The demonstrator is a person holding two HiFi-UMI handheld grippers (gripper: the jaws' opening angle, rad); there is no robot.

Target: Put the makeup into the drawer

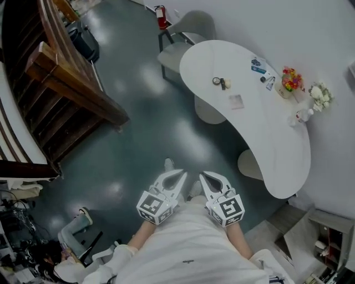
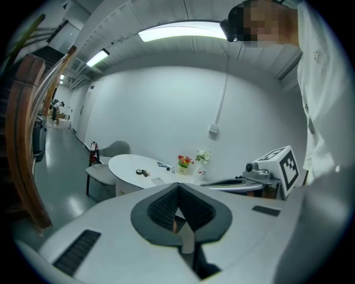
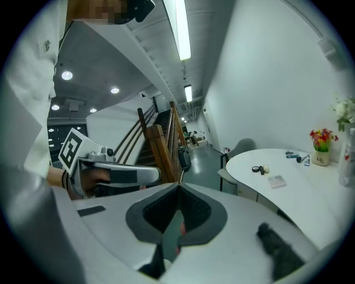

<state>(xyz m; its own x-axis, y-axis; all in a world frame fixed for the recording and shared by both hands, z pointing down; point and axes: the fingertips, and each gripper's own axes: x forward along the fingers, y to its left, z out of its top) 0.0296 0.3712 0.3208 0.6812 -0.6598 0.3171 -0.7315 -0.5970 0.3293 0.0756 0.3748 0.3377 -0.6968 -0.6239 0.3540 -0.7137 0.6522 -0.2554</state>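
The makeup lies on a white curved table (image 1: 277, 150) at the upper right. It includes small round black pieces (image 1: 217, 81), a flat square compact (image 1: 236, 101) and tubes (image 1: 260, 69). The same pieces (image 3: 259, 168) show far off in the right gripper view. My left gripper (image 1: 181, 173) and right gripper (image 1: 203, 176) hang side by side over the dark floor, well short of the table. Both are shut with nothing between the jaws. Seen from the left gripper view, its own jaws (image 2: 178, 186) meet, with the right gripper (image 2: 236, 183) beside them. I cannot make out a drawer.
A flower pot (image 1: 290, 82), white flowers (image 1: 320, 95) and a small bottle (image 1: 302, 116) stand along the table's far edge. A grey chair (image 1: 186, 33) and a red fire extinguisher (image 1: 161, 16) are behind the table. A wooden staircase (image 1: 61, 83) fills the left. A low cabinet (image 1: 327, 233) sits at the lower right.
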